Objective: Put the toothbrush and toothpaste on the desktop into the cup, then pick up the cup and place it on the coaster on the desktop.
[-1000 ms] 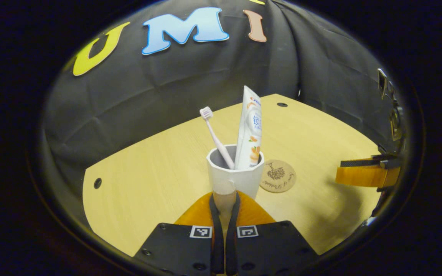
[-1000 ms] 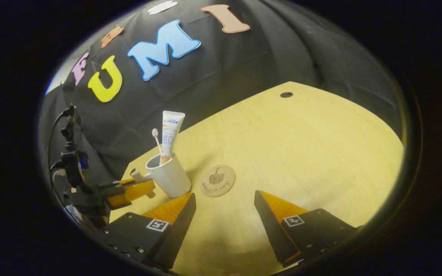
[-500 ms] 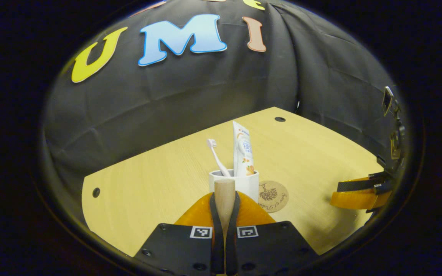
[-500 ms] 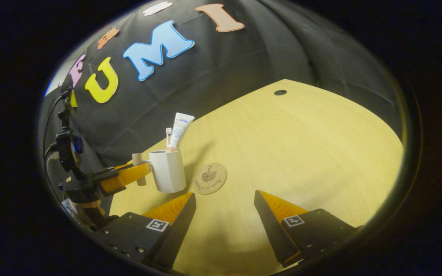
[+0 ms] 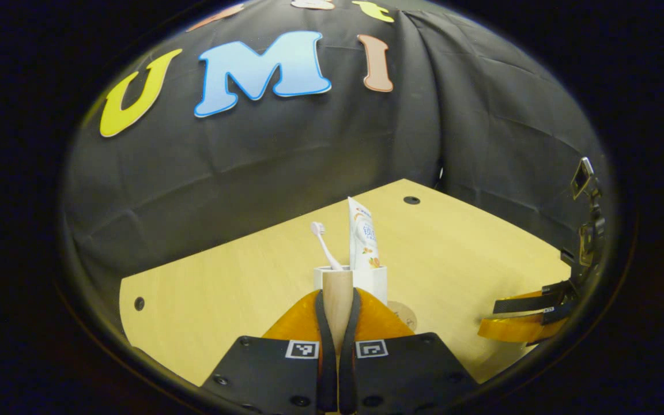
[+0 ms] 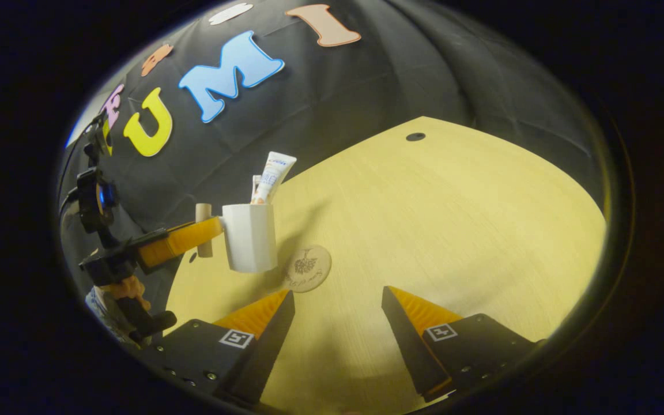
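We have the cup [image 6: 248,236] up in the air, a little above the bench [image 6: 436,219]. The toothbrush [image 5: 324,245] and the toothpaste [image 5: 362,242] stand inside it, so that part looks done. Our left gripper [image 5: 338,300] has its fingers nearly closed on the cup's wooden handle [image 5: 338,294], and the cup sits right in front of the fingertips. In the right gripper view we see it held from the side by that handle, hanging clear of the wood.

The coaster [image 6: 308,268] lies flat on the bench, just past the cup and a bit below it.

We think the step now is carrying the cup over. Next we need to move it over the coaster, keep it straight, and lower it gently.

Our right gripper [image 6: 338,302] has its fingers wide apart and holds nothing.
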`<state>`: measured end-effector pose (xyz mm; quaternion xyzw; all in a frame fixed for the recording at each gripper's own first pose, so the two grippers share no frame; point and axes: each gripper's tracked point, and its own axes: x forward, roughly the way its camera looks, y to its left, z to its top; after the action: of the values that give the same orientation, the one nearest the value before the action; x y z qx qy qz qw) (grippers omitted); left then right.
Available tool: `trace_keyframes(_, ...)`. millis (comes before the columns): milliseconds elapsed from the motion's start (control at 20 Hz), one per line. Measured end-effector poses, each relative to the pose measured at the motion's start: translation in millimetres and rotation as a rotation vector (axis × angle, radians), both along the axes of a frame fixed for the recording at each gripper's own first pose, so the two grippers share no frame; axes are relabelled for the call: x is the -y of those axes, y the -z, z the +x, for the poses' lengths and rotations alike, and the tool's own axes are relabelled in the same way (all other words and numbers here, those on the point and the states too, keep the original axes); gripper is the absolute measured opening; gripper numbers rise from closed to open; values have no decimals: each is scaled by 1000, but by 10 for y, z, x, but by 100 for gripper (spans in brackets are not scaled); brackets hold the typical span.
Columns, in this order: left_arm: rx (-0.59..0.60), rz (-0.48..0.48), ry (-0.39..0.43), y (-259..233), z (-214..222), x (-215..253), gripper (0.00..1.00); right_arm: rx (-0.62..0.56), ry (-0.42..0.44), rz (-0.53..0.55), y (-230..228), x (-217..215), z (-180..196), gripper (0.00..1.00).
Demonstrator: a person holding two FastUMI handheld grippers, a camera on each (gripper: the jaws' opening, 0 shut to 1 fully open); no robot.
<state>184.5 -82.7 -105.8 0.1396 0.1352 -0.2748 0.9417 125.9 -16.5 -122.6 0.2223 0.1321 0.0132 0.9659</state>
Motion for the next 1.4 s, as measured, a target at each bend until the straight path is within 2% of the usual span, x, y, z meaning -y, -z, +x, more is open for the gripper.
trace_keyframes(300,-20,-20,34,101,100,501,9,-11,22,5,5,228,-46,92)
trace_keyframes(500,-37,-37,29,194,135,632,9,-15,41,12,13,389,-71,92)
trace_keyframes(900,-25,-55,-6,286,68,563,9,-35,21,11,114,393,-129,92)
trace_keyframes(1400,-47,-51,-65,588,-287,307,10,-33,-20,4,185,240,-255,92)
